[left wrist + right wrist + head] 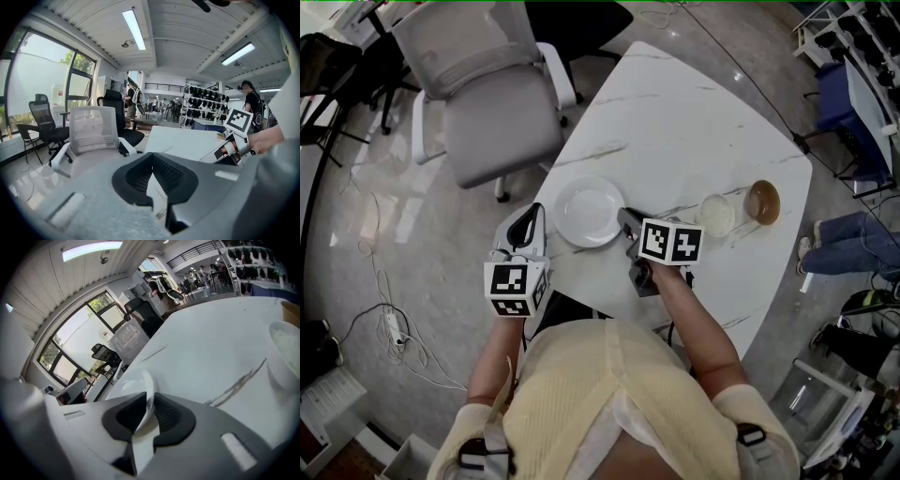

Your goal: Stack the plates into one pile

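Observation:
A white plate [587,212] lies flat on the white marble table [675,122] near its front edge. My right gripper [626,219] is at the plate's right rim. In the right gripper view the plate's rim [140,383] stands between the jaws of the right gripper [149,404], with a thin gap on one side, so the pads are not pressing on it. A small white dish [717,214] and a brown bowl [763,202] sit to the right of the plate. My left gripper [528,219] hovers beyond the table's left edge, shut and empty.
A grey office chair [487,103] stands at the table's far left side, also seen from the left gripper [91,129]. In the right gripper view the white dish [283,357] and the brown bowl [291,312] are at the far right. Cables lie on the floor at left.

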A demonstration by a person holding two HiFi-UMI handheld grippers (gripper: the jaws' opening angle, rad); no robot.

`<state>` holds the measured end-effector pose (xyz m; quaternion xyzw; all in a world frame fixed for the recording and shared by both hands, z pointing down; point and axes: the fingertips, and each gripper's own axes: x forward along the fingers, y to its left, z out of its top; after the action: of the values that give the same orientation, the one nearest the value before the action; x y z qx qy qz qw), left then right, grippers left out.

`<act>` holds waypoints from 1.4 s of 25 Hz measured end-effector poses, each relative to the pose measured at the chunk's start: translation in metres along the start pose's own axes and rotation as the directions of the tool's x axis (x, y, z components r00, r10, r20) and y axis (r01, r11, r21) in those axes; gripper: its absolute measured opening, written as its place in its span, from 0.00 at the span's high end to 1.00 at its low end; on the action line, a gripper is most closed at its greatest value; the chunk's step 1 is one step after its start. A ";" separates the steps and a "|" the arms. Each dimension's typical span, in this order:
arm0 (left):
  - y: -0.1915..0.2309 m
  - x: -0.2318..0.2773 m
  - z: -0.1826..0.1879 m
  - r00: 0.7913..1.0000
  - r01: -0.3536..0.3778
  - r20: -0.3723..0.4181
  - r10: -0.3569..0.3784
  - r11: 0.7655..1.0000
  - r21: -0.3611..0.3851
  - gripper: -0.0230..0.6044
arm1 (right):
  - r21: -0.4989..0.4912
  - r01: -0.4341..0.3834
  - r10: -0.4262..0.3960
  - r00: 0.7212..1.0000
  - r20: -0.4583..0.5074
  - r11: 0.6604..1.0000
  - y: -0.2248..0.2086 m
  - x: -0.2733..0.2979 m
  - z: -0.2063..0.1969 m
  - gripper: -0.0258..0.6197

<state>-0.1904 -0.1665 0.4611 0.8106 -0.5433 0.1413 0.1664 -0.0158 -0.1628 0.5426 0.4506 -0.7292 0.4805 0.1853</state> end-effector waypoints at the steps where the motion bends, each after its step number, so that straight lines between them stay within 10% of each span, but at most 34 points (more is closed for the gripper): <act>1: 0.000 0.000 0.000 1.000 0.000 0.001 0.000 1.000 0.000 0.96 | -0.017 0.006 -0.006 1.000 -0.002 1.000 0.000 0.000 0.000 0.87; 35: -0.011 -0.002 0.009 0.998 0.060 -0.013 -0.061 0.995 -0.077 0.96 | -0.189 -0.011 0.033 0.993 0.117 0.982 0.027 -0.047 0.028 0.87</act>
<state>-0.1810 -0.1648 0.4510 0.8187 -0.5221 0.1218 0.2056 -0.0096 -0.1611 0.4820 0.4508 -0.7861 0.3837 0.1778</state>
